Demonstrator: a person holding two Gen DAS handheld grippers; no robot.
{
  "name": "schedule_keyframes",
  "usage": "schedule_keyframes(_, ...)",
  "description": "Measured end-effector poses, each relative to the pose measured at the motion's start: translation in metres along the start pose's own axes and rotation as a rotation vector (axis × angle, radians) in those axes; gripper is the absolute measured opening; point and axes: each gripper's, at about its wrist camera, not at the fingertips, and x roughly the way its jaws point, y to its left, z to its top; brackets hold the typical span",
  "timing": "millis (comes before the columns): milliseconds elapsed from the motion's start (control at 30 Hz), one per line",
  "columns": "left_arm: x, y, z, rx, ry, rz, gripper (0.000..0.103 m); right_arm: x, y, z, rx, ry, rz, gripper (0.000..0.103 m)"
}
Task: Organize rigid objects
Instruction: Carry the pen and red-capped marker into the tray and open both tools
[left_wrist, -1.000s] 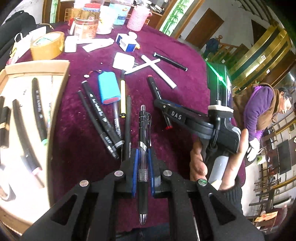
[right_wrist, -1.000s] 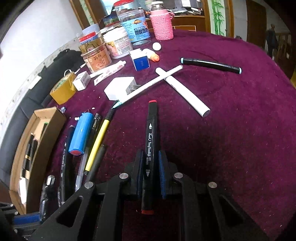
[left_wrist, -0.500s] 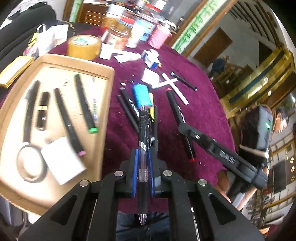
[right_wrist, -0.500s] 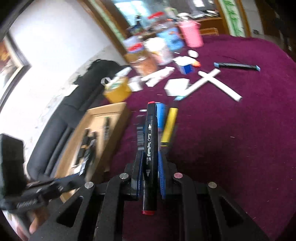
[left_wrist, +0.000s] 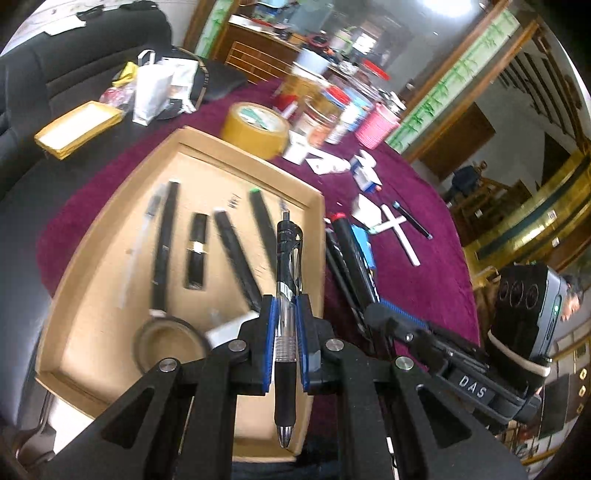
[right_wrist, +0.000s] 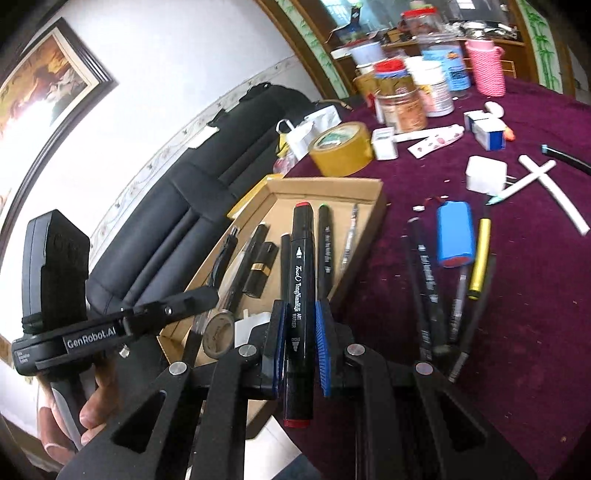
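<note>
Left hand-held gripper (left_wrist: 285, 334): jaws closed, blue pads (left_wrist: 270, 343) clamped on either side of a black retractable pen (left_wrist: 286, 295) that lies along the gripper's axis, tip toward the camera. Gripper pitched downward.

Right hand-held gripper (right_wrist: 300, 341): jaws closed, blue pads (right_wrist: 321, 347) pressing a black red-capped marker (right_wrist: 298, 295), also lengthwise between the fingers. Also angled downward.

In the right wrist view the left unit sits at lower left, the person's hand (right_wrist: 86, 406) wrapped round its handle, fingers curled, thumb side partly hidden. In the left wrist view the right unit shows at lower right; its holding hand is out of sight. The two units are side by side, apart.
</note>
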Motion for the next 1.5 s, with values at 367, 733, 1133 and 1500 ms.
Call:
schedule_keyframes(367,0.024,0.041,0.031,-0.027,-0.009,0.135,0.009,0.075,0.012,0.03,-0.048,0.096,-0.024,0.014)
schedule_keyframes(733,0.058,0.064,0.051,-0.066,0.039,0.147,0.009,0.114,0.006,0.043,-0.056,0.125,-0.064,0.014)
schedule_keyframes(1133,0.073,0.068,0.055,-0.067,0.063,0.161,0.009,0.119,0.015,0.039,-0.107,0.123,-0.109,0.014)
schedule_keyframes(1500,0.071,0.069,0.053,-0.096,0.053,0.148,0.018,0.119,0.016,0.038,-0.117,0.109,-0.122,0.015)
